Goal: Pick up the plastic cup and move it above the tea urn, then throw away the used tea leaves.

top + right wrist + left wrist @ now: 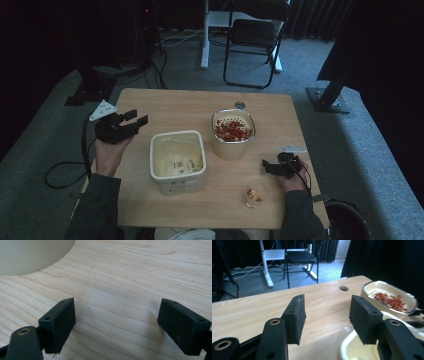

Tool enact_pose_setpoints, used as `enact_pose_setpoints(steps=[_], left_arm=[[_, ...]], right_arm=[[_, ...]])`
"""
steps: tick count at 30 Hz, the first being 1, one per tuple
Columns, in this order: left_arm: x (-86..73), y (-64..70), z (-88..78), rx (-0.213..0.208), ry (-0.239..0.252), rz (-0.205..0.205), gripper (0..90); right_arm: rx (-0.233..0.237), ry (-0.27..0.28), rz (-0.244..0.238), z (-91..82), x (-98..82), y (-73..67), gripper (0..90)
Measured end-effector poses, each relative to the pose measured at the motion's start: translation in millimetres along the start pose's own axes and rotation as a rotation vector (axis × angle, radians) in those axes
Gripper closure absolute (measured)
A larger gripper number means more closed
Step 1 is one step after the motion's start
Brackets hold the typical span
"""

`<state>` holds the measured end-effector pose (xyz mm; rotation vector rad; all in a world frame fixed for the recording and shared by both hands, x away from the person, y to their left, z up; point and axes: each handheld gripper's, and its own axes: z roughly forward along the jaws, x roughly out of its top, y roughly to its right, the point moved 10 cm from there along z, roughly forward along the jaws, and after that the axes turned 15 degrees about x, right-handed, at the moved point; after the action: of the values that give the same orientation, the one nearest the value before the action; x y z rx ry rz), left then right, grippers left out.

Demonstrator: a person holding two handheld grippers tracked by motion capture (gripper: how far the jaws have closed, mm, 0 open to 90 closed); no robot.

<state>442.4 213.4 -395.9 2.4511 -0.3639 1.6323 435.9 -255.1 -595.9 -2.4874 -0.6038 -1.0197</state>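
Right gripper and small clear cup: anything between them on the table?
No. In the high view the stretch of table between the right gripper and the cup is bare wood; the cup sits just near-left of the gripper.

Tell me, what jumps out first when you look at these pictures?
The red bits heaped in the cream strainer pot at the table's middle stand out most. Left of it sits a big empty tub. The left gripper and right gripper wait at either side, jaws open.
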Motion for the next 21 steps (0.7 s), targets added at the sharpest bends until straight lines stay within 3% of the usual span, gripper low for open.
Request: enact_pose_setpoints(steps=[8, 11, 13, 16, 21], left_arm=[[-16.6, -8.7, 9.9, 0.033, -0.020, -0.008, 47.4], [-21.6, -10.9, 11.9, 0.044, -0.028, -0.003, 46.8], [-24.1, -11.9, 12.4, 0.046, -0.032, -0.004, 46.8], [-27.3, -13.0, 13.3, 0.053, -0.034, -0.005, 46.8], [-34.5, -13.6, 13.0, 0.061, -0.039, -0.016, 46.1]], right_arm=[[-0.003, 0.003, 0.003, -1.2, -1.1, -1.0, 15.6], [-0.006, -0.006, 0.011, -4.8, -2.5, -2.5, 22.0], [0.006, -0.012, 0.012, -7.4, -3.7, -4.7, 21.6], [0.011, 0.003, -0.002, -11.1, -3.1, -6.8, 20.2], [0.070, 0.065, -0.031, -30.5, 1.8, -18.6, 17.8]])
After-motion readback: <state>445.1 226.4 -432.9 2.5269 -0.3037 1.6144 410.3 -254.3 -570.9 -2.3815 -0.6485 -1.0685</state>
